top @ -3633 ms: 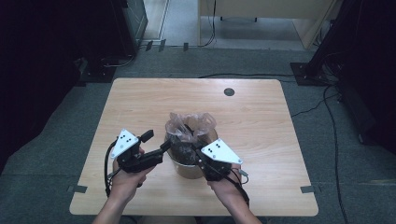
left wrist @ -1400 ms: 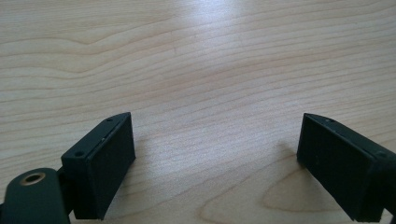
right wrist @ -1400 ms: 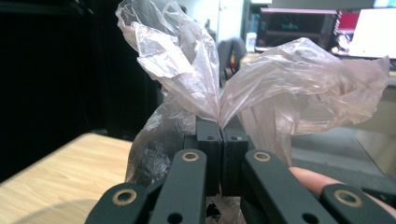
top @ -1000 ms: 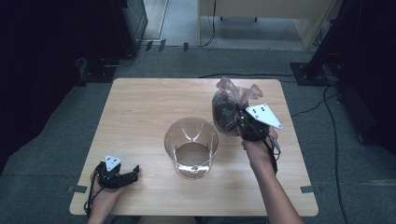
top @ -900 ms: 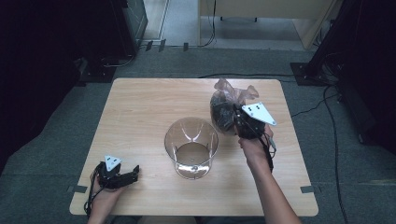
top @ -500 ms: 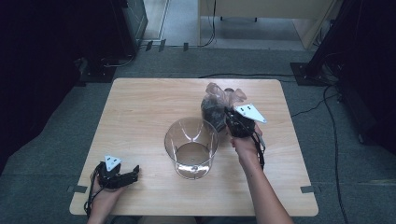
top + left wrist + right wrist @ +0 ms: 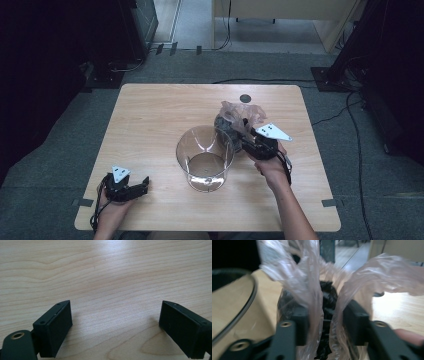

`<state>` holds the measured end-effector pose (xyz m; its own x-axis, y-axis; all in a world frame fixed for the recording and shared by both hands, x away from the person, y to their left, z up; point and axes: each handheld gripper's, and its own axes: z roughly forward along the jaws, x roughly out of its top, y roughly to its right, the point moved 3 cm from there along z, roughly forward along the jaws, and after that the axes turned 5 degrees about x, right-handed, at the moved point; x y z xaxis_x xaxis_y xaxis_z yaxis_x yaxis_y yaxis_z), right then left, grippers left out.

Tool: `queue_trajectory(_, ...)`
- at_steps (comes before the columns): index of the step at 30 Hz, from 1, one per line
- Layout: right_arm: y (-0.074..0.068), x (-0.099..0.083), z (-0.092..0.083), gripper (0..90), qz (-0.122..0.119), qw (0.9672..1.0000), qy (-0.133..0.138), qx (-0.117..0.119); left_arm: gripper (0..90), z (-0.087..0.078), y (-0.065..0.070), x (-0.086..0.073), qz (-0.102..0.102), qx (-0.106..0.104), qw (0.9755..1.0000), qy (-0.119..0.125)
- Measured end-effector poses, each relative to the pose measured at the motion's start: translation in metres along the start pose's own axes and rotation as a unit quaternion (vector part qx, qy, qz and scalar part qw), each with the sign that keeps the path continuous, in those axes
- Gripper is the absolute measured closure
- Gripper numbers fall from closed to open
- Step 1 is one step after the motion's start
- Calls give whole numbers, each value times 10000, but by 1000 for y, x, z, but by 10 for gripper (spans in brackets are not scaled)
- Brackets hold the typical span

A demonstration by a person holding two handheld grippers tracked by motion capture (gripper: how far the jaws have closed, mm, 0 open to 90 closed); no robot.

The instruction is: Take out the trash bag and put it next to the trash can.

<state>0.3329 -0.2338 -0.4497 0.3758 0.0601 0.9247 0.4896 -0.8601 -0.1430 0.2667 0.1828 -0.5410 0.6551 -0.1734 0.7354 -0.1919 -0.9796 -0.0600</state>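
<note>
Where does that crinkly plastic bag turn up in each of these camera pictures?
High view: the bag sits right of centre, beside the clear bucket, at the right gripper.
Left gripper view: bare table between open jaws.
Right gripper view: bag centre, between the jaws.
Shared landmark: the wooden table.

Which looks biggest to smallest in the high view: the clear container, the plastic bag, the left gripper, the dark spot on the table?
1. Clear container
2. Plastic bag, partly hidden behind the right gripper, so its full extent is unsure
3. Left gripper
4. Dark spot on the table
</note>
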Motion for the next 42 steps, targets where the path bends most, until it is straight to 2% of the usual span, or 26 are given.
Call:
queue_trajectory(3,-4,-5,-3,373,-182,9997,-180,-19,111,1,0,1,11,9,10000,-7)
queue_trajectory(5,-5,-8,-4,236,-129,9995,-253,-111,111,1,0,1,12,14,10000,-14)
queue_trajectory(8,-7,-12,-6,144,17,9994,-340,-100,111,1,0,1,7,15,10000,-9)
queue_trajectory(13,-5,-20,-10,125,128,9983,-476,-320,112,1,0,1,-1,12,10000,-8)
queue_trajectory(16,0,-25,-14,104,221,9977,-515,-376,112,1,0,1,-1,13,10000,-9)
queue_trajectory(20,6,-32,-20,48,273,9974,-592,-305,112,1,0,1,7,13,10000,-13)
queue_trajectory(26,11,-41,-28,39,275,9972,-634,-275,112,1,0,1,12,15,10000,-17)
queue_trajectory(31,10,-51,-35,25,225,9975,-662,-79,112,1,0,1,10,14,10000,-15)
queue_trajectory(37,11,-59,-39,6,254,9972,-704,-74,112,1,0,1,17,13,10000,-20)
queue_trajectory(42,15,-67,-42,5,248,9961,-824,-202,112,1,0,1,12,14,10000,-17)
